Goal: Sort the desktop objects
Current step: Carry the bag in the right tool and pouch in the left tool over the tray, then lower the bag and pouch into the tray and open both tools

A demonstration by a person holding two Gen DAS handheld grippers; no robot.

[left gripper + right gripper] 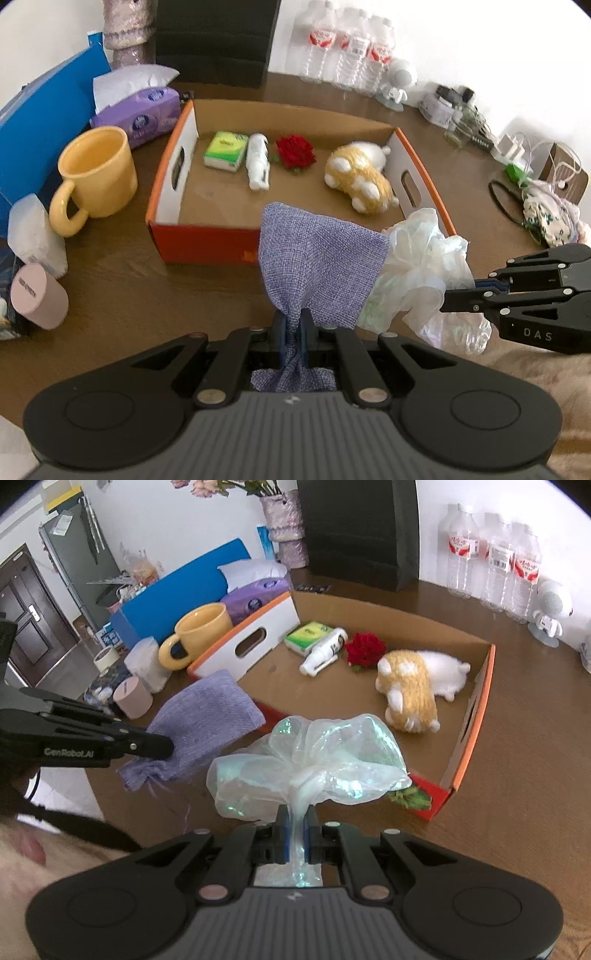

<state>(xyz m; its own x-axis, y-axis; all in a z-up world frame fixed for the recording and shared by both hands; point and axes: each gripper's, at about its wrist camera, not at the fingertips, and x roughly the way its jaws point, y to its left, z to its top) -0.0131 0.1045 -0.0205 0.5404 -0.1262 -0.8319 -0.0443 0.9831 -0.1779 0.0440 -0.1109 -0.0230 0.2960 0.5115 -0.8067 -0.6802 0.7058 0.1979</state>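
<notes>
My left gripper [293, 338] is shut on a purple woven pouch [317, 258], held above the table just in front of the orange cardboard box [207, 245]. My right gripper [295, 829] is shut on a sheer iridescent organza bag [314, 764], held beside the pouch near the box's front right corner. Both bags [421, 266] hang close together without clearly touching. Inside the box lie a green tissue pack [226, 150], a white tube [258, 160], a red flower [295, 151] and a yellow-and-white plush toy [360, 175].
A yellow mug [96, 173], purple tissue box [136, 116], pink cylinder [38, 295] and blue folder [40, 114] crowd the left. Water bottles [343, 48] and a small white robot figure [397, 83] stand at the back. Cables and clutter [535, 184] lie at the right. The brown table [147, 295] runs under everything.
</notes>
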